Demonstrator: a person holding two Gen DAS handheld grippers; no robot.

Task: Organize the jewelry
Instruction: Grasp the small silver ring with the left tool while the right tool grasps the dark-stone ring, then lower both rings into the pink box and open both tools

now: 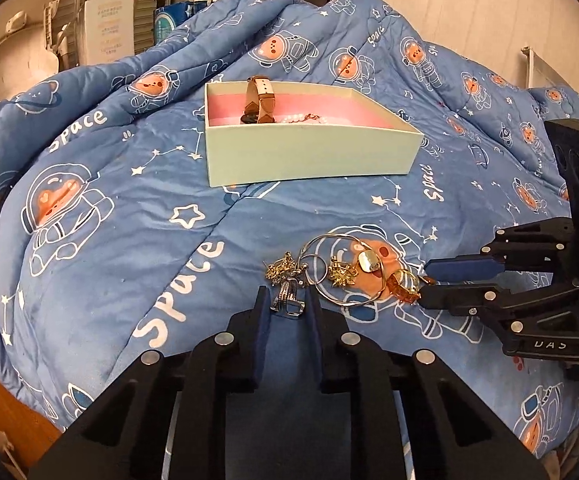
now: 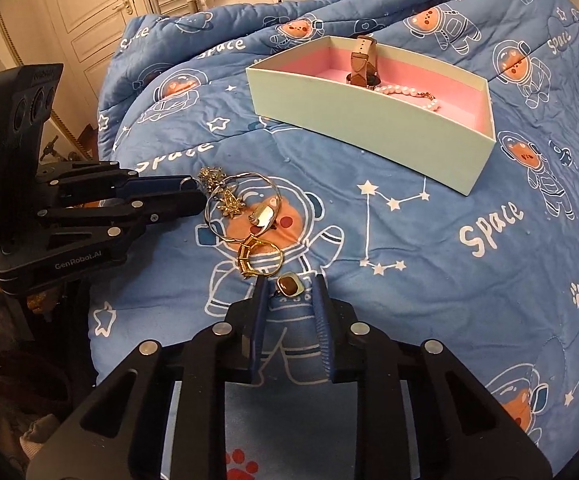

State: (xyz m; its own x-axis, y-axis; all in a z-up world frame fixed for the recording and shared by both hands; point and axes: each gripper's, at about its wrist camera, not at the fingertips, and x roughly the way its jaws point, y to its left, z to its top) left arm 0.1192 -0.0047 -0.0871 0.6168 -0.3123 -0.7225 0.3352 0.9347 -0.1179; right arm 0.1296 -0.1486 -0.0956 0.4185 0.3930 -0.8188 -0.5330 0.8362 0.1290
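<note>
On the blue space-print quilt (image 1: 137,216) lies a tangle of jewelry: a thin gold bangle with a flat plate (image 1: 369,261) (image 2: 263,214), gold starburst earrings (image 1: 341,274) (image 2: 231,204) and a chunky gold ring (image 1: 403,284) (image 2: 259,258). My left gripper (image 1: 287,294) (image 2: 199,192) is shut on a silver ring (image 1: 287,300) at the pile's left edge. My right gripper (image 2: 289,282) (image 1: 425,282) is shut on a brown-stone ring (image 2: 287,286). Behind stands a pale green box (image 1: 309,156) (image 2: 369,132) with a pink lining. It holds a tan-strapped watch (image 1: 259,98) (image 2: 363,62) and a pearl bracelet (image 2: 399,90).
The quilt bulges in folds behind and left of the box. White cartons (image 1: 109,20) and shelving stand beyond the bed, and a panelled door (image 2: 85,16) shows at the back. A wooden edge (image 1: 5,412) runs below the quilt's near left corner.
</note>
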